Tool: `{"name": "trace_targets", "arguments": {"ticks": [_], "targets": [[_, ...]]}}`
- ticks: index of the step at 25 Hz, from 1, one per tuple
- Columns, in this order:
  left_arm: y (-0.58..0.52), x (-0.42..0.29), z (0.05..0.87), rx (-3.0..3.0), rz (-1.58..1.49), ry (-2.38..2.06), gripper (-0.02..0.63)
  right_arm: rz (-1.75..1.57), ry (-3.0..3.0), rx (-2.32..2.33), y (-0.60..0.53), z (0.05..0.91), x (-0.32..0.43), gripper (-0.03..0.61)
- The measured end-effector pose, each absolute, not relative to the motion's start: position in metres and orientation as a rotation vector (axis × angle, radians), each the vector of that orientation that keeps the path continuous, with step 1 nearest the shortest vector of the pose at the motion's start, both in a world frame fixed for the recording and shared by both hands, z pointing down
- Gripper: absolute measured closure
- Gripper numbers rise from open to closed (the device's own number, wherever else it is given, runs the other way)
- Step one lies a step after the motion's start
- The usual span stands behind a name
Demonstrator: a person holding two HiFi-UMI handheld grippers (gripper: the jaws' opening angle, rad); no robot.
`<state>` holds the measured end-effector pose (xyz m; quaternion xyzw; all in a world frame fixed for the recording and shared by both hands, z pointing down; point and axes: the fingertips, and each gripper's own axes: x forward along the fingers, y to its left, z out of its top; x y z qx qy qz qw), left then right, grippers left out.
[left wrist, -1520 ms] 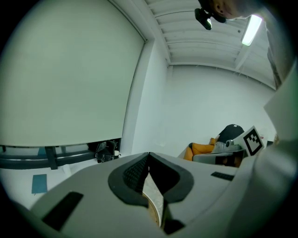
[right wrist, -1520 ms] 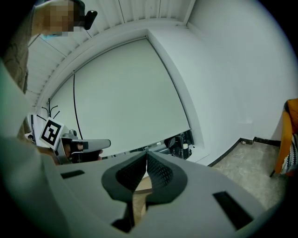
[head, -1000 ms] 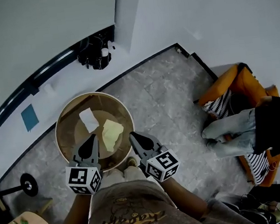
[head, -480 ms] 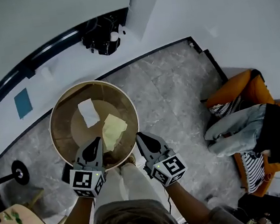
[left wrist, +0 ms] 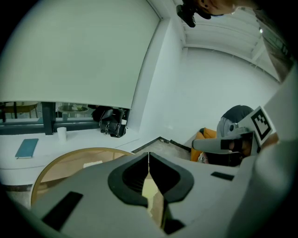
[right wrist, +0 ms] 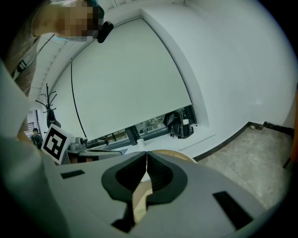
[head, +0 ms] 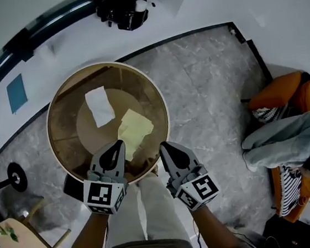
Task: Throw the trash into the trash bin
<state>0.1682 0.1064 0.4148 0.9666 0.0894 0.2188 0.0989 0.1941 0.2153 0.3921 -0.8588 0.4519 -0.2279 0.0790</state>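
Observation:
A round tan trash bin (head: 161, 106) stands on the grey floor just in front of me. Inside it lie a white sheet of paper (head: 98, 106) and a pale yellow sheet (head: 135, 131). My left gripper (head: 115, 147) hangs over the bin's near rim, shut with nothing in it. My right gripper (head: 165, 146) is beside it, just outside the rim, also shut and empty. In the left gripper view the shut jaws (left wrist: 149, 156) point over the bin (left wrist: 51, 163). The right gripper view shows shut jaws (right wrist: 146, 155) with the bin's rim (right wrist: 179, 155) behind them.
A black bag (head: 128, 10) sits on the white ledge by the wall, with a blue book (head: 16, 93) further left. A person sits on an orange chair (head: 285, 94) at the right. A black stand (head: 11, 178) and a wooden stool (head: 21, 244) are at the left.
Both grippers have come down toward the bin, still shut. The bin now looks larger and closer in the head view.

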Motion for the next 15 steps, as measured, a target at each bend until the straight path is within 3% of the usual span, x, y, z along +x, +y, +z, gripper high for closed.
{"name": "trace_targets", "arguments": {"ticks": [10,15], "targets": [[0.114,0.169,0.472,2.834,0.714,0.357,0.591,-0.771,1.290,-2.548,0.223,0.443,0.171,0.559],[0.118,0.175,0.482,2.828,0.747,0.368,0.502,-0.793,1.279,-2.539,0.226,0.447,0.167,0.558]]}}
